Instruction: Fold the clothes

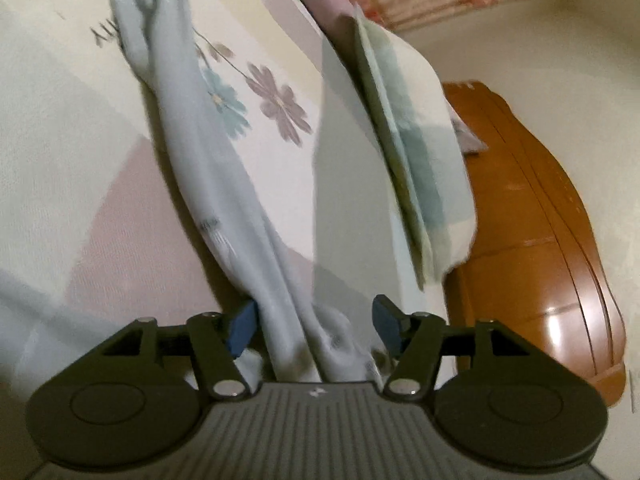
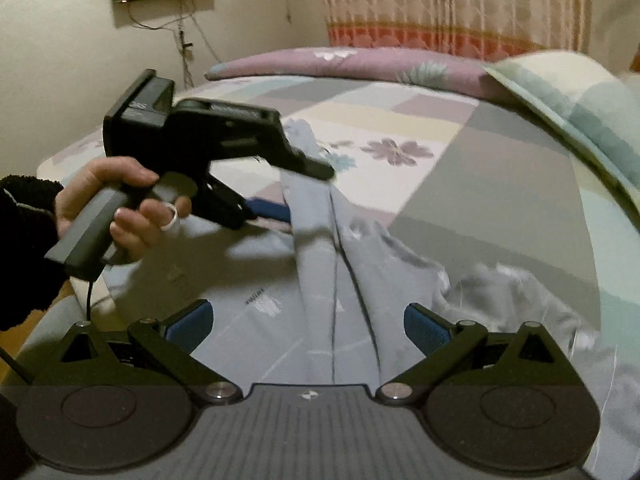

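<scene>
Left wrist view: left gripper (image 1: 314,326) low over the bed, jaws spread wide, blue ribbed pads on black linkage arms. A pale blue garment (image 1: 224,200) runs between the pads as a long bunched rope of soft knit cloth, touching the left pad, clear of the right; nothing is clamped. It trails away across the bedsheet (image 1: 60,140), a smooth patchwork of pink, cream and grey blocks printed with purple and teal flowers. Plump pillow (image 1: 416,152) with a flat flanged edge lies to the right; glossy curved wooden headboard (image 1: 540,220) beyond it.

Right wrist view: right gripper (image 2: 308,330) hovers with jaws wide apart, holding nothing. Garment below lies flatter here, with two long dark creases down its middle and rumpled folds to the right. A hand (image 2: 120,204) in a fuzzy black sleeve grips the left gripper's handle. Patterned curtain (image 2: 452,4) hangs behind.
</scene>
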